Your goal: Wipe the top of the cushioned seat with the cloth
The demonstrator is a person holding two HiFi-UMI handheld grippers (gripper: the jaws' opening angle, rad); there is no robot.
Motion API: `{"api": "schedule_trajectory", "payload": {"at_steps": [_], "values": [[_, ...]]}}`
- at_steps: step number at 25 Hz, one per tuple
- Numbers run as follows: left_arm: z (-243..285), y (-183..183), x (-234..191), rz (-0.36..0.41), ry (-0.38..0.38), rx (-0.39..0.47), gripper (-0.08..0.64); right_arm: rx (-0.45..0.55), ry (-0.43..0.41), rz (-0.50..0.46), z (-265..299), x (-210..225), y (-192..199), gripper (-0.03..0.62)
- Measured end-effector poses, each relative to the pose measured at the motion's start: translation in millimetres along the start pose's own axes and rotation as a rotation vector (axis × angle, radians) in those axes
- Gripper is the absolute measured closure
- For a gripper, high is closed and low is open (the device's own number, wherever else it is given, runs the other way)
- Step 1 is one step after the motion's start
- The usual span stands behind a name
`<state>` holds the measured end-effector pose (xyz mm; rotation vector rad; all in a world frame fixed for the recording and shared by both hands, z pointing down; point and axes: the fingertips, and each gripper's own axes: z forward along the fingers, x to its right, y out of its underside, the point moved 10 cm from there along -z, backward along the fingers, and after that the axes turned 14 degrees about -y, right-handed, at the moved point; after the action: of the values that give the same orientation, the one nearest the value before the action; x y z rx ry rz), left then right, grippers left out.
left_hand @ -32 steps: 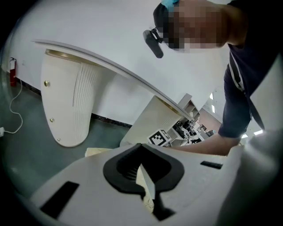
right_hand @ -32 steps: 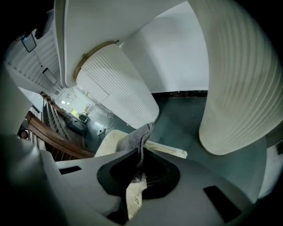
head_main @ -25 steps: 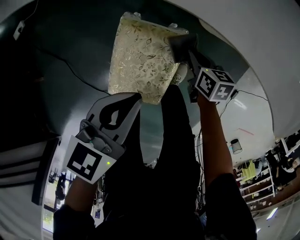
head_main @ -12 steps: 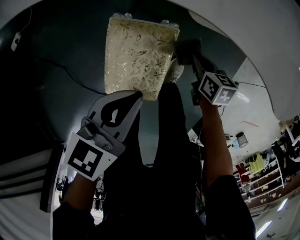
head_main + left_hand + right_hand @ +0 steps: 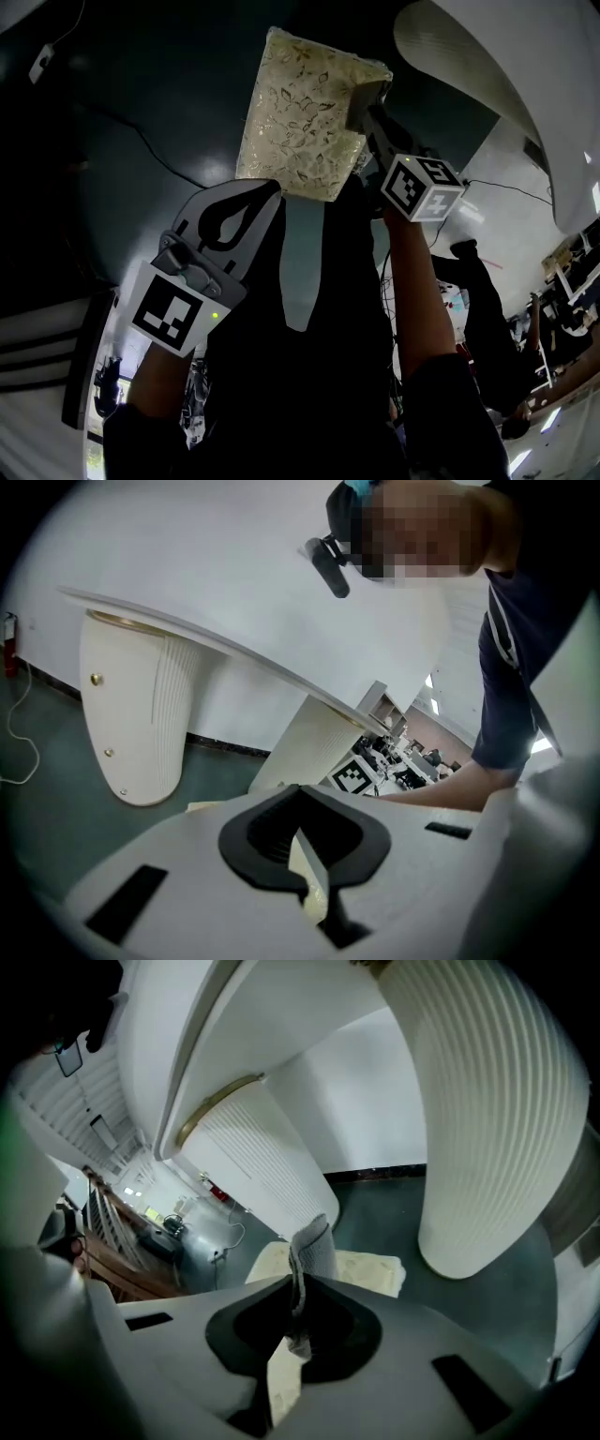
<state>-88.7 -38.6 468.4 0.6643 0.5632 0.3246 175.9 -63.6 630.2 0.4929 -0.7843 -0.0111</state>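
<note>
The cushioned seat (image 5: 305, 117) is cream with a gold leaf pattern and stands on the dark floor ahead of me. My right gripper (image 5: 368, 111) is at its right edge, shut on a grey cloth (image 5: 367, 92). In the right gripper view the cloth (image 5: 314, 1241) sticks up from the closed jaws of that gripper (image 5: 300, 1288), with the seat (image 5: 370, 1269) just beyond. My left gripper (image 5: 270, 192) hovers at the seat's near edge. Its jaws (image 5: 300, 799) are shut with nothing seen between them, and a sliver of the seat (image 5: 202, 805) shows past them.
A white table top (image 5: 487, 75) hangs over the right side, carried on ribbed white pedestal legs (image 5: 487, 1119) (image 5: 272, 1166) (image 5: 131, 714). A thin cable (image 5: 141, 141) runs across the dark teal floor to the left. My own forearm (image 5: 450, 785) crosses the left gripper view.
The head view has swung, so the seat now sits further right in it. The right gripper still holds the cloth at the seat's right edge. The left gripper has barely moved.
</note>
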Motion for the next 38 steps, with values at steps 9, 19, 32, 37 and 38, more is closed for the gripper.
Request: {"api": "schedule_trajectory", "payload": {"at_steps": [9,19,32,37,38], "values": [[-52,19,-46,-0.058,-0.074,0.039,0.554,-0.098,-0.156,-0.066,82,-82,15,0.559],[-67,37,-55,-0.079,-0.115,0.035,0.554,-0.190,-0.187,-0.047,116,-87,50,0.560],[-18,26,12,-0.021,-0.036,-0.009,0.554,-0.165,-0.054,0.031,30,-2,69,0.559],[6,16,41,0.015,0.004,-0.018,0.554,-0.133,-0.018,0.073,-7,25,74,0.559],[10,14,47,0.022,0.013,-0.022,0.554,-0.126,-0.011,0.082,-14,29,76,0.560]]}}
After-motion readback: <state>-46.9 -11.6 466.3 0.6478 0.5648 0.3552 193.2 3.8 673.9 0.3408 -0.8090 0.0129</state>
